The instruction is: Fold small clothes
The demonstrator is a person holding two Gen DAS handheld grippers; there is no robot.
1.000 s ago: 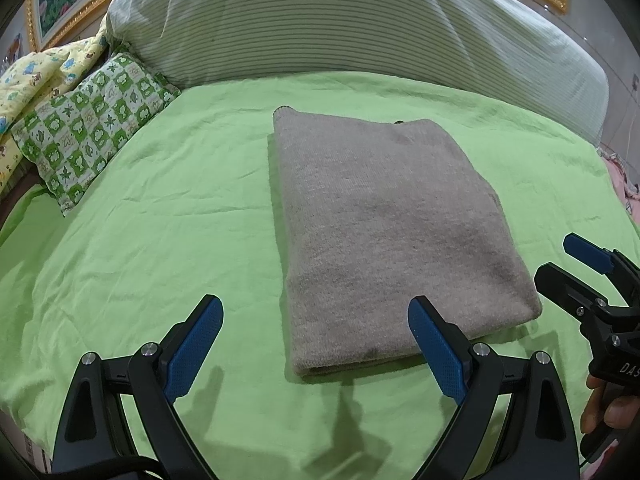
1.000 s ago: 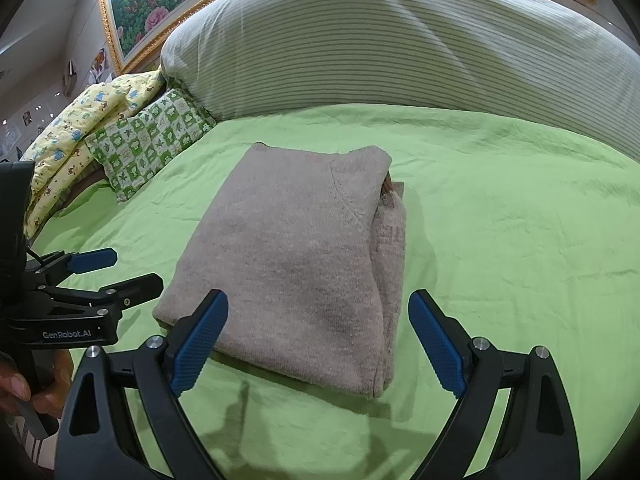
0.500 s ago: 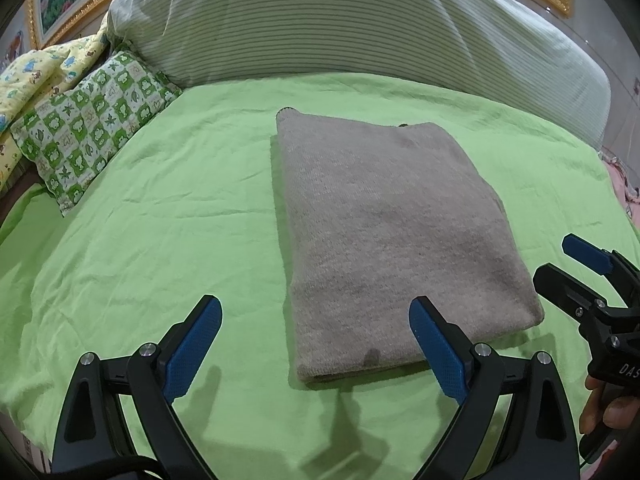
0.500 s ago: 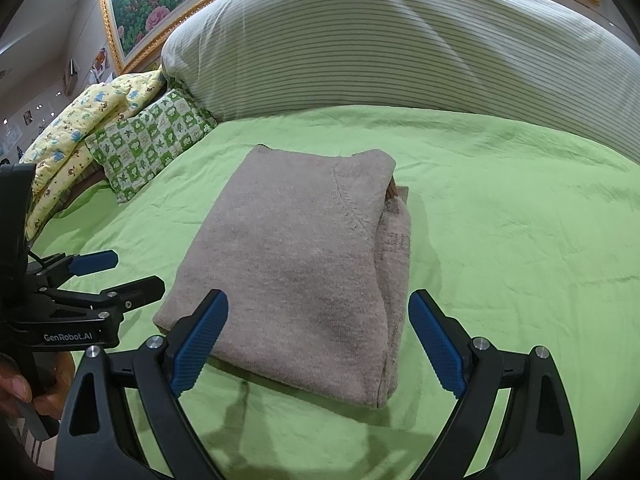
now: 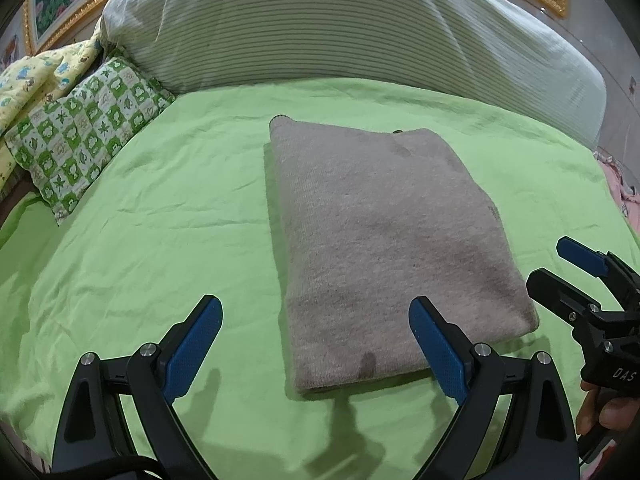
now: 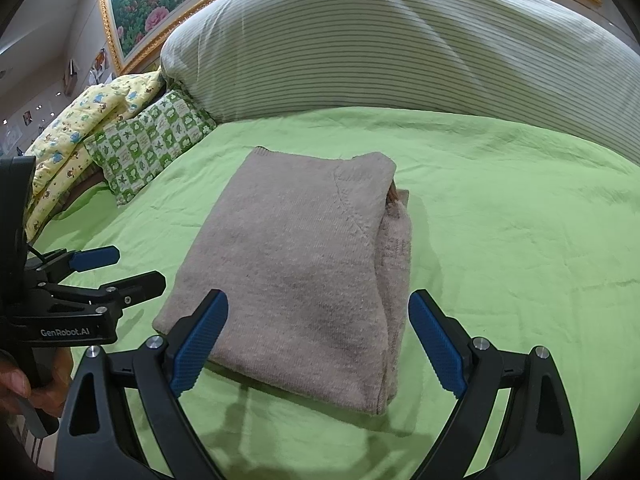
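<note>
**A:** Right wrist view first: where's the garment?

**Me:** The folded grey knit sweater [image 6: 296, 264] lies flat on the green bedsheet [image 6: 520, 220], about mid-bed, in front of the striped bolster pillow [image 6: 380, 40]. It looks like a neat rectangle, so I'd judge the folding is about done.

**A:** What could spoil it?

**Me:** On the sweater's right side the layers are stacked loosely, and an inner ribbed edge [image 6: 396, 208] peeks out. If I nudge that side, or lift by the top layer only, I think the stack would slide open. The knit is soft and thick, so dragging it across the sheet could also rumple the bottom layer.

**A:** And your grippers?

**Me:** My right hand-held gripper [image 6: 318, 340] hovers just above the near edge with its jaws spread wide, holding nothing. My left hand-held gripper [image 5: 316, 344] does the same at the near left corner, jaws wide apart and empty. Both point forward along the bed, side by side; each appears in the other's view, with my fingers [image 5: 600, 412] wrapped around the handle.

**A:** Anything nearby?

**Me:** Only the green checked pillow [image 5: 84, 136], well apart.
</note>
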